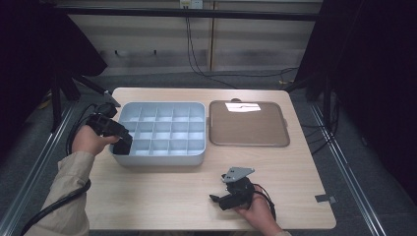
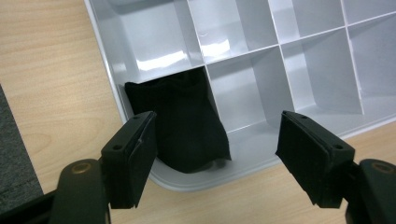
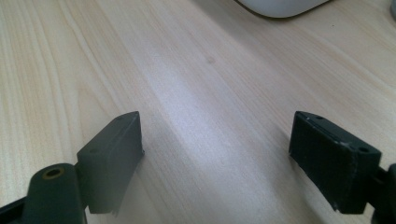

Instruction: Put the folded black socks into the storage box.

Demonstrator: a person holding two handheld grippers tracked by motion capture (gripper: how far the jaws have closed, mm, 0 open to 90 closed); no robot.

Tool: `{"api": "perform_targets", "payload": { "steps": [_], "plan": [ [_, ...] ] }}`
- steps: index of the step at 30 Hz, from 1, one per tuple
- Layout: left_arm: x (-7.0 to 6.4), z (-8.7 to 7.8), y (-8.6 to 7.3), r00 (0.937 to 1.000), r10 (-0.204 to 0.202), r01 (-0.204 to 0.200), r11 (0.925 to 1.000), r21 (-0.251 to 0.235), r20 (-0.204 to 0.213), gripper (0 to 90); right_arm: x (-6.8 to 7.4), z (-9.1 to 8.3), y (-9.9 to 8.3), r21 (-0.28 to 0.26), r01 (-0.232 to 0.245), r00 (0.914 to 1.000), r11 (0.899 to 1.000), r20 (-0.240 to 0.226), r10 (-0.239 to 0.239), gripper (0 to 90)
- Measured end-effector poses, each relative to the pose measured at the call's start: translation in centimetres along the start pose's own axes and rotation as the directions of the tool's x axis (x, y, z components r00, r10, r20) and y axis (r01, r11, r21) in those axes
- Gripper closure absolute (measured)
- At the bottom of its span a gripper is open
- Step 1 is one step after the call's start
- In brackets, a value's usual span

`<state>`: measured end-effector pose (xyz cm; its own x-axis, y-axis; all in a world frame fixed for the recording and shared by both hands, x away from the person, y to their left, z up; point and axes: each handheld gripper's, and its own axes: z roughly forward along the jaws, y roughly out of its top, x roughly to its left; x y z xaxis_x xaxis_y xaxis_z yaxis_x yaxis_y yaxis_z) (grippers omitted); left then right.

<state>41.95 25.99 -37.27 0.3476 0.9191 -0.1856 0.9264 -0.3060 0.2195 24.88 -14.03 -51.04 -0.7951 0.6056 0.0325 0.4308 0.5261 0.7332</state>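
A lab-like recording bay: black curtains (image 1: 373, 73), floor rails (image 1: 29, 177), lone wooden table (image 1: 162, 196)

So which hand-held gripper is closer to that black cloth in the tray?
Left. The left hand-held gripper hovers open right over the black cloth; the right hand-held gripper sits near the table's front edge.

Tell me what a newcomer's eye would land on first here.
The grey compartment tray in the middle of the wooden table, with a black cloth stuffed into its near-left corner cell. The left gripper hangs open over that cloth. A brown flat tray lies right of it.
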Motion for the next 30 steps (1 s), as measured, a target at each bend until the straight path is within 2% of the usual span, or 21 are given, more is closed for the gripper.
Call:
{"api": "perform_targets", "payload": {
  "steps": [5, 13, 20, 30],
  "plan": [
    [0.1, -0.4, -0.4, 1.0000, 0.003, -0.003, 0.9998, -0.017, 0.005, 28.4, 0.0, 0.0, 0.0, 0.000, -0.001, 1.0000, 1.000, 0.000, 0.001, 17.1],
    [0.1, -0.7, -1.1, 0.9996, 0.018, -0.018, 0.9998, -0.011, 0.020, 26.5, 0.0, 0.0, 0.0, 0.000, 0.000, 1.0000, 1.000, 0.000, 0.000, 17.1],
    [0.0, -0.9, -1.6, 0.9996, 0.012, -0.011, 0.9994, -0.034, 0.024, 22.7, 0.0, 0.0, 0.0, 0.000, 0.000, 1.0000, 1.000, 0.000, 0.000, 17.0],
    [0.1, -1.3, -2.3, 0.9994, 0.014, -0.012, 0.9992, -0.039, 0.033, 21.4, 0.0, 0.0, 0.0, 0.001, 0.000, 1.0000, 1.000, 0.000, 0.000, 17.0]
  ]
}}
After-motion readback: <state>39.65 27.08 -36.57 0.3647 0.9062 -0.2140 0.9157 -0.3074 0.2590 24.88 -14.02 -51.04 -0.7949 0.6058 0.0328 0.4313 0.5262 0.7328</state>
